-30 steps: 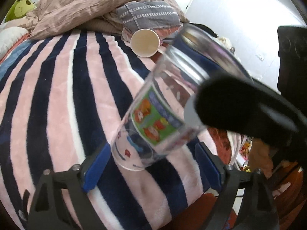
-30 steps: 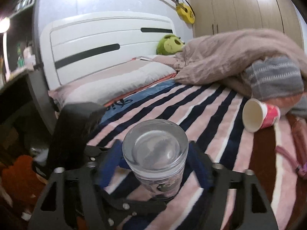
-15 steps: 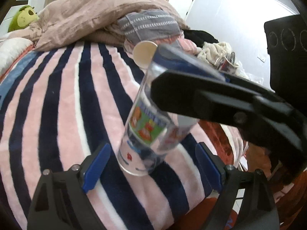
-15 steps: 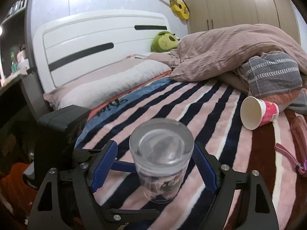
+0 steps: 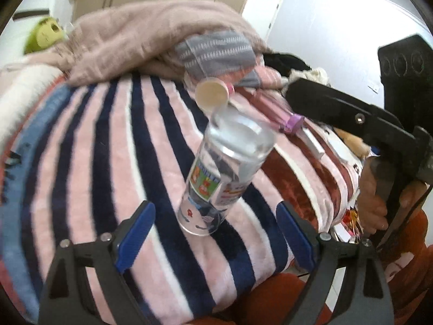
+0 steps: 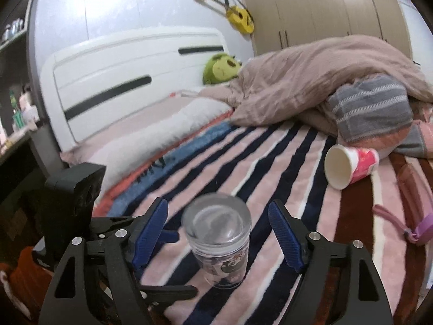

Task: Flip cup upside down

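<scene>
A clear plastic cup (image 5: pixel 224 173) with cartoon stickers stands upside down on the striped blanket (image 5: pixel 89 162), thick base up, leaning slightly. My left gripper (image 5: pixel 215 233) is open, its blue pads on either side of the cup and just short of it. My right gripper (image 6: pixel 217 235) is open, with the cup (image 6: pixel 219 241) standing free between its blue fingers (image 6: pixel 284 233). Neither gripper touches the cup.
A pink paper cup (image 6: pixel 349 166) lies on its side farther back on the bed. A bunched duvet (image 6: pixel 311 81) and grey striped pillow (image 6: pixel 370 108) lie behind it. A pink strap with a purple end (image 6: pixel 416 227) lies at right. The bed edge is close below the cup.
My right gripper has opened and let go of the cup, which now stands upside down on the blanket. The right gripper has drawn back from it. The left gripper has stayed open.
</scene>
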The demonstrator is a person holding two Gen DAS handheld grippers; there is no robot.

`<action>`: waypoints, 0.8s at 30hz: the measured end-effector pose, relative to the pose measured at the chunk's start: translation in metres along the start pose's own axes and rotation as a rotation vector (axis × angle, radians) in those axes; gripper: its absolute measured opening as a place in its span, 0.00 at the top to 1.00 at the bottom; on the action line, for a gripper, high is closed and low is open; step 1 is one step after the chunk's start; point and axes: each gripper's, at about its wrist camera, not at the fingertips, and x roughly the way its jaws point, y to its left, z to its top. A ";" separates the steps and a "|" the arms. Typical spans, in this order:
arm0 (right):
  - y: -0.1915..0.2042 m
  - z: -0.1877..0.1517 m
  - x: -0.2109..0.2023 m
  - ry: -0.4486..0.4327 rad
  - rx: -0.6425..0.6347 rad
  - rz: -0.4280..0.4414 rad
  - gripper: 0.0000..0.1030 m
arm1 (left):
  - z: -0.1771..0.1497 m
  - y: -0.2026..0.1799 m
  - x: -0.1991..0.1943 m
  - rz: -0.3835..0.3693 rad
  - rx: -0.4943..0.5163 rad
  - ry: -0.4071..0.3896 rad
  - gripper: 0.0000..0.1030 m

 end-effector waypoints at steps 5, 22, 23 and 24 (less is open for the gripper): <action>0.014 0.011 -0.054 -0.052 -0.004 -0.096 0.09 | 0.006 -0.022 -0.066 0.133 0.001 -0.117 0.00; 0.061 -0.020 -0.135 -0.043 0.061 -0.203 0.00 | 0.003 -0.062 -0.145 0.306 -0.054 -0.193 0.00; 0.063 -0.021 -0.136 -0.044 0.062 -0.200 0.00 | 0.003 -0.063 -0.145 0.308 -0.057 -0.193 0.00; 0.063 -0.021 -0.137 -0.045 0.065 -0.197 0.00 | 0.003 -0.062 -0.145 0.309 -0.059 -0.194 0.00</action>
